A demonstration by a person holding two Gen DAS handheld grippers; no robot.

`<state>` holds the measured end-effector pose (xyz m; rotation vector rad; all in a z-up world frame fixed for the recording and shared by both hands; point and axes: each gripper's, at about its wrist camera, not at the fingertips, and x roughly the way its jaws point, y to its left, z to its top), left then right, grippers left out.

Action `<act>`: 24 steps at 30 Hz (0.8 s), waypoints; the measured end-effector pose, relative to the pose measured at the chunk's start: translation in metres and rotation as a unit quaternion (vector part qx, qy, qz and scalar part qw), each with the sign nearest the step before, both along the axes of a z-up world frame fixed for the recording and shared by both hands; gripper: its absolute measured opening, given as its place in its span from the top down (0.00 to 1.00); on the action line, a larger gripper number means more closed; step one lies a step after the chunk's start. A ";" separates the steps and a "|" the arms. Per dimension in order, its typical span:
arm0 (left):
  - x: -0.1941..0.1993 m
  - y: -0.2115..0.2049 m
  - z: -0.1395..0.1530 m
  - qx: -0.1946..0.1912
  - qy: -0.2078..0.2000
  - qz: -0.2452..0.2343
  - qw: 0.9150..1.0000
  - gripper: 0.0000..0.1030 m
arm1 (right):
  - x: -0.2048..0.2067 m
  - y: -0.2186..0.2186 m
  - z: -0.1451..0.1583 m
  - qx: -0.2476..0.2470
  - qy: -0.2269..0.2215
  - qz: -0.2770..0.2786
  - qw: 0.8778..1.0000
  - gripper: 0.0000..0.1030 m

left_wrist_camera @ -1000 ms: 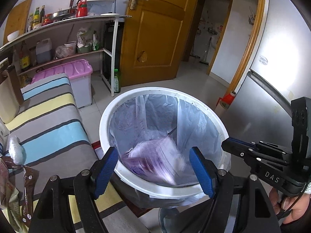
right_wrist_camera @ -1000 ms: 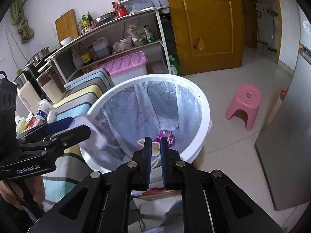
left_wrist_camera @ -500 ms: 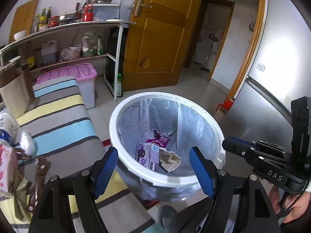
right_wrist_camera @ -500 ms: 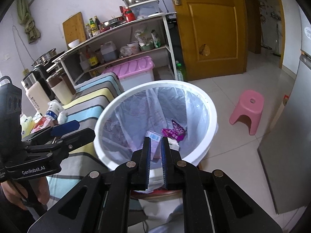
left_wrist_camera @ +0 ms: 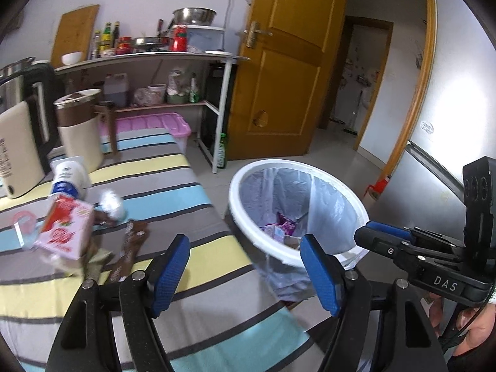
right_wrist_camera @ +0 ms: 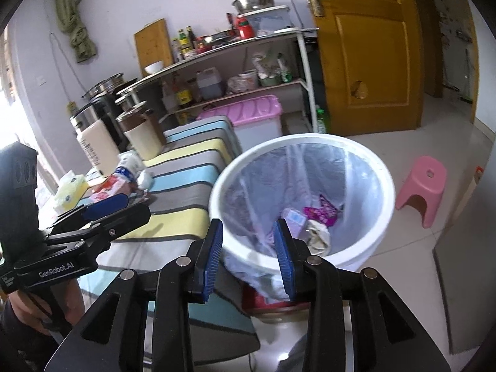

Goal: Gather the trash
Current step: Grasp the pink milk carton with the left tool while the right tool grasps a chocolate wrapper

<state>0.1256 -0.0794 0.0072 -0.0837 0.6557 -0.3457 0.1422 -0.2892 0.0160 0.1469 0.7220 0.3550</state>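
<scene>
Striped tabletop (left_wrist_camera: 173, 186) on the left holds remaining trash such as the pink carton (left_wrist_camera: 66, 228), so we judge, left gripper (left_wrist_camera: 245, 271) spread empty, right gripper (right_wrist_camera: 248, 255) opening over the near bin (right_wrist_camera: 381, 186), another pickup follows.

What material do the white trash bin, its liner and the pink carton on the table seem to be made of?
Trash bin: probably moulded plastic, white, smooth rim with a slight sheen. Liner: thin plastic film, translucent and wrinkled, and it drapes over the rim. Pink carton: likely coated paperboard, with flat printed faces and folded edges, though it is blurred.
</scene>
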 end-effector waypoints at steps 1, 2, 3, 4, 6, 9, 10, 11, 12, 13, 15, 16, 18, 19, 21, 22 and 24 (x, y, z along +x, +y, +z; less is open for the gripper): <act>-0.003 0.004 0.000 0.000 -0.001 0.004 1.000 0.28 | -0.001 0.003 0.000 0.000 0.000 0.004 1.000 0.66; -0.006 0.007 0.001 0.002 -0.002 0.008 1.000 0.28 | -0.003 0.006 0.000 0.000 0.000 0.007 1.000 0.66; -0.009 0.010 0.001 0.003 -0.003 0.013 1.000 0.28 | -0.004 0.010 0.000 0.001 0.001 0.013 1.000 0.66; -0.013 0.014 0.001 0.004 -0.004 0.017 1.000 0.28 | -0.005 0.014 -0.001 0.002 0.002 0.019 1.000 0.66; -0.019 0.021 0.001 0.006 -0.004 0.025 1.000 0.28 | -0.008 0.021 -0.001 0.002 0.003 0.029 1.000 0.66; -0.027 0.029 0.000 0.012 -0.005 0.039 0.999 0.28 | -0.010 0.032 -0.001 0.002 0.009 0.045 0.999 0.66; -0.030 0.034 0.000 0.012 -0.004 0.044 0.999 0.28 | -0.011 0.036 -0.001 0.003 0.010 0.051 0.999 0.66; -0.033 0.036 -0.001 0.011 -0.003 0.047 0.999 0.28 | -0.013 0.039 -0.001 0.002 0.009 0.055 0.998 0.66; -0.036 0.041 -0.001 0.011 -0.004 0.053 0.999 0.28 | -0.014 0.044 -0.001 0.000 0.010 0.061 0.998 0.66; -0.039 0.042 -0.002 0.011 -0.006 0.057 0.998 0.28 | -0.015 0.047 -0.001 -0.001 0.012 0.065 0.998 0.66; -0.045 0.049 -0.002 0.013 -0.009 0.067 0.998 0.28 | -0.016 0.052 -0.001 -0.001 0.012 0.070 0.997 0.66; -0.047 0.053 -0.002 0.013 -0.008 0.071 0.997 0.28 | -0.017 0.055 0.000 -0.002 0.012 0.073 0.997 0.66; -0.050 0.061 -0.002 0.012 -0.007 0.078 0.997 0.28 | -0.017 0.060 0.000 -0.005 0.012 0.076 0.997 0.66; -0.052 0.064 -0.002 0.010 -0.008 0.082 0.997 0.28 | -0.018 0.062 0.000 -0.005 0.012 0.076 0.997 0.66; -0.055 0.072 -0.001 0.008 -0.011 0.092 0.996 0.28 | -0.019 0.066 0.000 -0.005 0.013 0.079 0.997 0.66; -0.057 0.074 -0.002 0.006 -0.011 0.095 0.995 0.28 | -0.019 0.067 0.000 -0.005 0.013 0.080 0.997 0.66; -0.058 0.082 -0.002 -0.001 -0.009 0.097 0.995 0.28 | -0.018 0.072 -0.001 -0.006 0.015 0.082 0.996 0.66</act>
